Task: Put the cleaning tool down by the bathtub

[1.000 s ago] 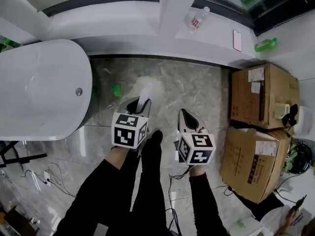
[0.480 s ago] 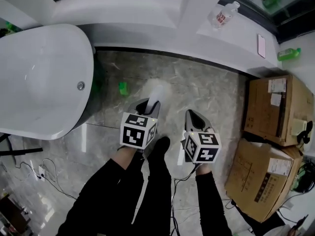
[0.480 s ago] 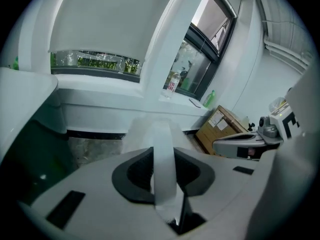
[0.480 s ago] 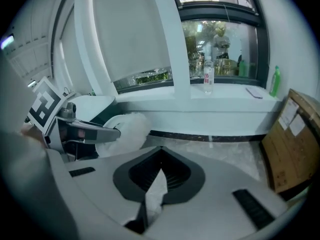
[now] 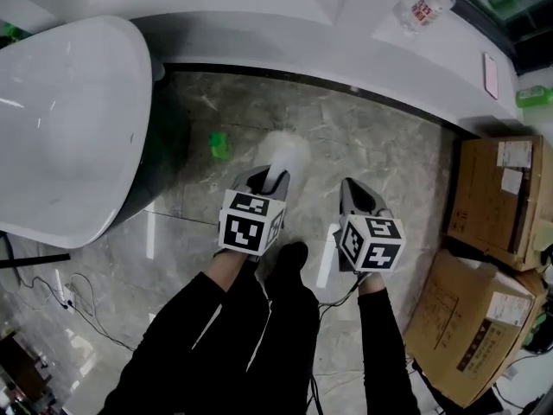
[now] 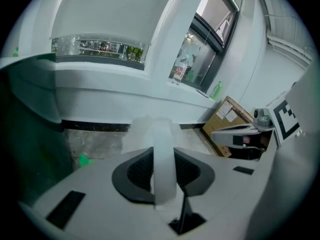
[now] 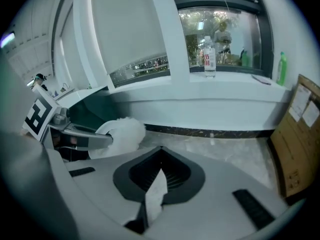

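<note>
The cleaning tool is a white brush with a fluffy head (image 5: 288,150) and a flat white handle (image 6: 164,164). My left gripper (image 5: 263,180) is shut on that handle, and the head sticks out past the jaws over the marble floor. The white bathtub (image 5: 60,128) stands to the left of it, a short way off. My right gripper (image 5: 356,199) hangs beside the left one, shut on a small white scrap (image 7: 156,196). In the right gripper view the fluffy head (image 7: 122,134) shows at the left, in front of the tub's dark green side.
A small green object (image 5: 219,143) lies on the floor between the tub and the tool. Two cardboard boxes (image 5: 501,197) stand at the right. A water bottle (image 5: 425,7), a phone (image 5: 492,74) and a green bottle (image 5: 536,96) sit on the white sill. Cables (image 5: 60,296) trail at lower left.
Both grippers have sunk toward the floor together, the left one still holding the tool. The floor, the tub and the sill now look closer.
</note>
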